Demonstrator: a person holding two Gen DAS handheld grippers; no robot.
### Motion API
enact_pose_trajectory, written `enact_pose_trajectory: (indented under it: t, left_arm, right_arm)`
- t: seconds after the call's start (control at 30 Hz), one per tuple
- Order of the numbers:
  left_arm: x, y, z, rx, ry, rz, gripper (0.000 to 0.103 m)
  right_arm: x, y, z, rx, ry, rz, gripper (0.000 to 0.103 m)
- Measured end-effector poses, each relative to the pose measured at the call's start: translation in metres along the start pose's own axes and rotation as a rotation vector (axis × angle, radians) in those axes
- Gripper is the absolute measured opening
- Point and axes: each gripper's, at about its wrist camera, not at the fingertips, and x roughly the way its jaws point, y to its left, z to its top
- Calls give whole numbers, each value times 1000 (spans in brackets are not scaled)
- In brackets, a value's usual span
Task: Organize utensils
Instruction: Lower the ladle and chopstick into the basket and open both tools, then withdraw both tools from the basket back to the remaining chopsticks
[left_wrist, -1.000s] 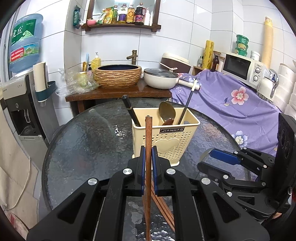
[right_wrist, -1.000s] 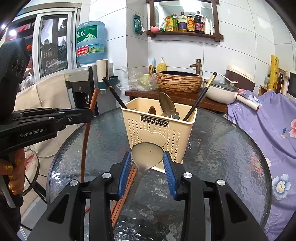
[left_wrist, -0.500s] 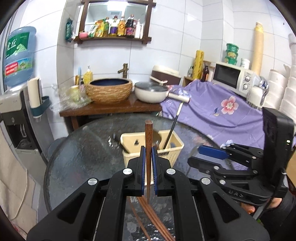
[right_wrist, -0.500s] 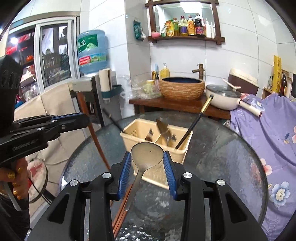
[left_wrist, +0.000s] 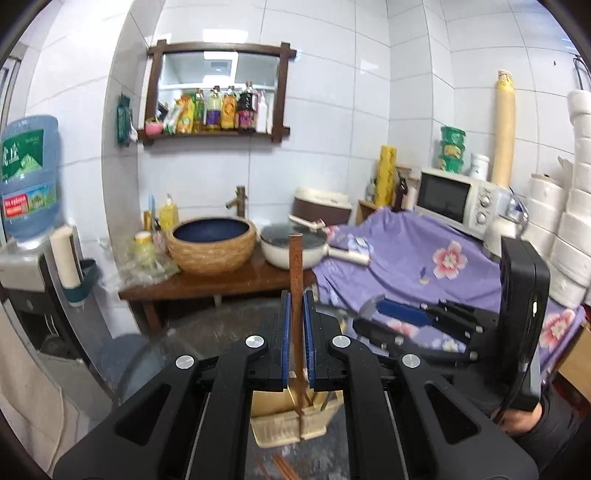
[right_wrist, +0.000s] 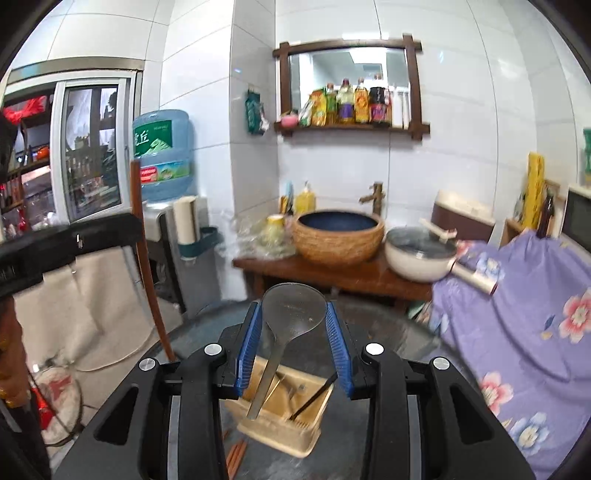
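My left gripper (left_wrist: 296, 325) is shut on a brown wooden chopstick (left_wrist: 295, 266) held upright, its lower end reaching down into the cream utensil basket (left_wrist: 280, 424) below. My right gripper (right_wrist: 293, 328) is shut on a metal spoon (right_wrist: 293, 310), bowl up between the blue pads (right_wrist: 248, 343), handle hanging into the basket (right_wrist: 273, 424). The basket holds dark chopsticks and other utensils. The right gripper also shows in the left wrist view (left_wrist: 424, 317), and the chopstick shows at the left of the right wrist view (right_wrist: 146, 258).
More brown chopsticks (right_wrist: 236, 454) lie on the round glass table (right_wrist: 391, 339) in front of the basket. Behind stand a wooden counter with a woven basin (left_wrist: 212, 243) and a white pan (left_wrist: 291, 251), a purple floral cloth (left_wrist: 424, 266), and a water dispenser (left_wrist: 26, 206) at left.
Both grippers have risen well above the table with their utensils, so the basket now sits low between the fingers. The chopstick and spoon now hang into the basket from above.
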Motion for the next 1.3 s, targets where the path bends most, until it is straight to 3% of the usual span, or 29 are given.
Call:
enact_pose_trajectory:
  t: [0.13, 0.27, 0.47, 0.77, 1.2, 1.27, 1.3]
  left_arm:
    - [17, 3, 15, -9, -19, 52, 7]
    - [43, 13, 9, -37, -13, 90, 7]
    - [87, 32, -33, -110, 87, 88, 7]
    - [121, 33, -96, -107, 207, 98, 7]
    - [128, 19, -119, -14, 256, 121, 8]
    - [126, 20, -119, -15, 253, 122, 12]
    - [124, 20, -118, -17, 251, 120, 21]
  right_arm:
    - [12, -1, 10, -39, -22, -55, 35]
    - [29, -4, 2, -58, -31, -98, 35]
    - [56, -6, -29, -57, 31, -102, 35]
    - [80, 4, -74, -89, 100, -103, 35]
    - [91, 7, -102, -97, 148, -108, 36]
    - [90, 7, -103, -99, 148, -108, 38]
    - [90, 7, -103, -97, 145, -106, 42]
